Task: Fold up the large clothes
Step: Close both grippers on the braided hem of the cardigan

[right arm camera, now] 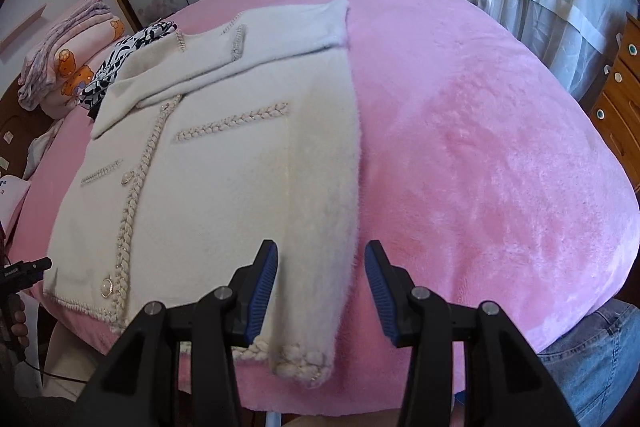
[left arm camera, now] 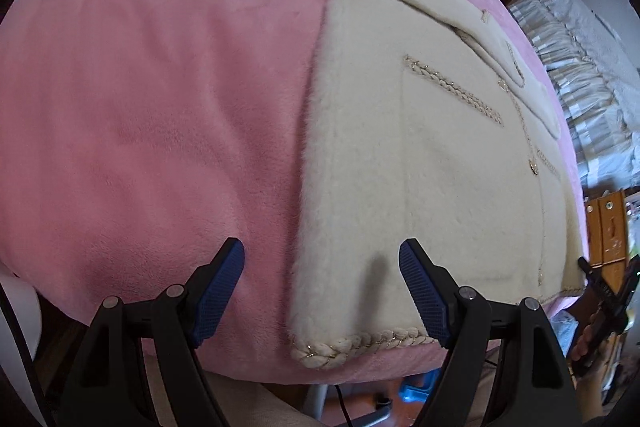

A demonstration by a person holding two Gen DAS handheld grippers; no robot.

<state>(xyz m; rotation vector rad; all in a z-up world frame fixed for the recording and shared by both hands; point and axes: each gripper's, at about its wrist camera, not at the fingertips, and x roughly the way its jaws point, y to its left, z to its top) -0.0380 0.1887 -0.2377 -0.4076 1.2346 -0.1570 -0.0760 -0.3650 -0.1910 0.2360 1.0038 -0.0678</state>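
We see a wide pink plush blanket covering the table. On it lies a cream fuzzy jacket with braided rope trim, front up, one sleeve folded across the chest, its hem at the blanket's near edge. Beyond its collar sits a black-and-white patterned cloth. Our left gripper is spread wide, straddling the jacket's near left hem corner without touching it. Our right gripper is spread too, above the right sleeve's cuff end.
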